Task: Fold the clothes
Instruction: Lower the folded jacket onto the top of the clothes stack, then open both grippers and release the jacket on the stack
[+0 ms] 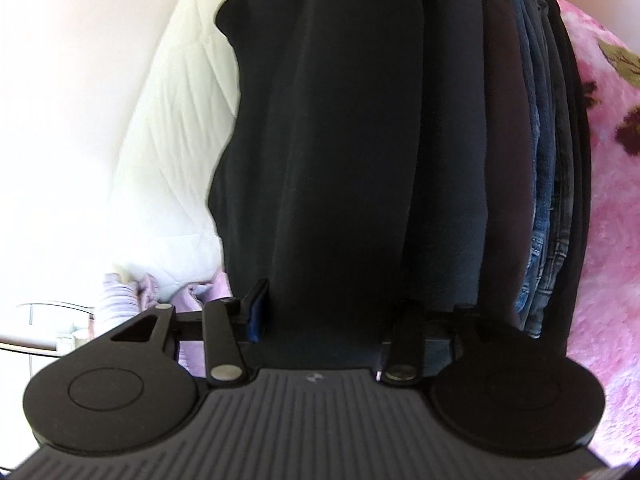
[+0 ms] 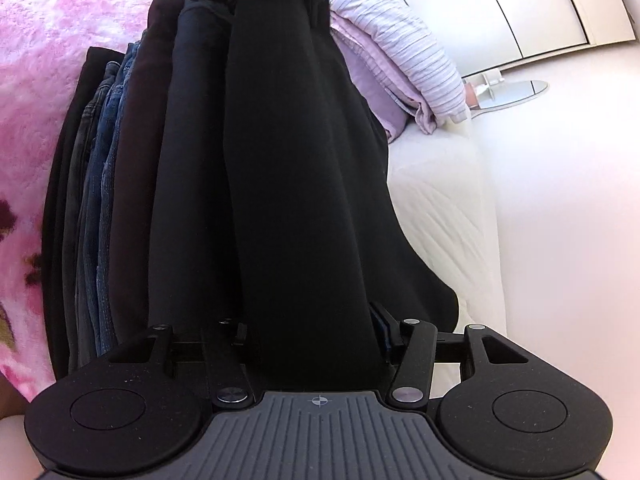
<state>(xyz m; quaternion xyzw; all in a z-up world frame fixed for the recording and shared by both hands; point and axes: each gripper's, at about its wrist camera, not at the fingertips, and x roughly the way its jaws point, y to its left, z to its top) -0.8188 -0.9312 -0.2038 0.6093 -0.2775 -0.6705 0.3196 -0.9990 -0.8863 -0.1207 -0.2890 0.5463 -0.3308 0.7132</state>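
So both grippers are clamped onto opposite ends of the same folded black garment (image 1: 344,152), and it's sitting on the stack of folded clothes (image 1: 536,168), on the side facing the white quilt (image 1: 168,120). The left gripper (image 1: 324,312) has its fingers pinching one end of the fold; the right gripper (image 2: 308,332) is doing the same at the other end. Biggest risk I see: the layer is thick and the fingers only bite its very edge, so the inner layers could slip out and the fold would sag open. There's also a loose flap on the quilt side that could drag. And the stack, which rests on the pink fuzzy blanket (image 1: 608,200), is just beside the striped lilac shirts (image 2: 400,52), so a crooked release could tip it that way.
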